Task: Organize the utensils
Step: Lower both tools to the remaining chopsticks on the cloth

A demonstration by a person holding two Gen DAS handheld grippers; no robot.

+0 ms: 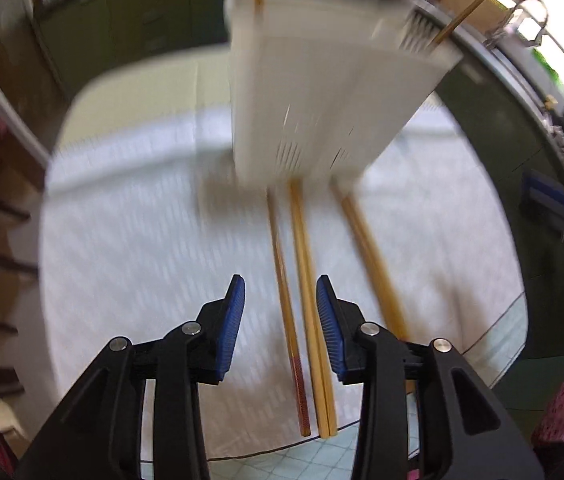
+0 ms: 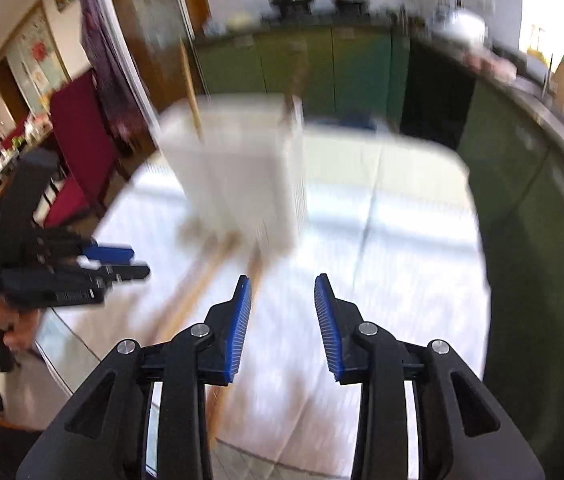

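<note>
Beyond blurred chopsticks [image 1: 301, 280], white holder [image 1: 321, 92] smears.

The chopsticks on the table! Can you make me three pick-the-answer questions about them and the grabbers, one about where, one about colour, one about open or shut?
1. Where do the loose chopsticks lie?
A. on the white table, in front of the white holder
B. on a chair
C. on the floor

2. What colour are the pads of the left gripper?
A. red
B. blue
C. yellow

3. How does the right gripper stand?
A. shut on a chopstick
B. shut on nothing
C. open, holding nothing

Answers: 1 A, the sticks run from the holder's foot toward the camera. 2 B, both pads show blue. 3 C, bare table shows between its pads.
</note>
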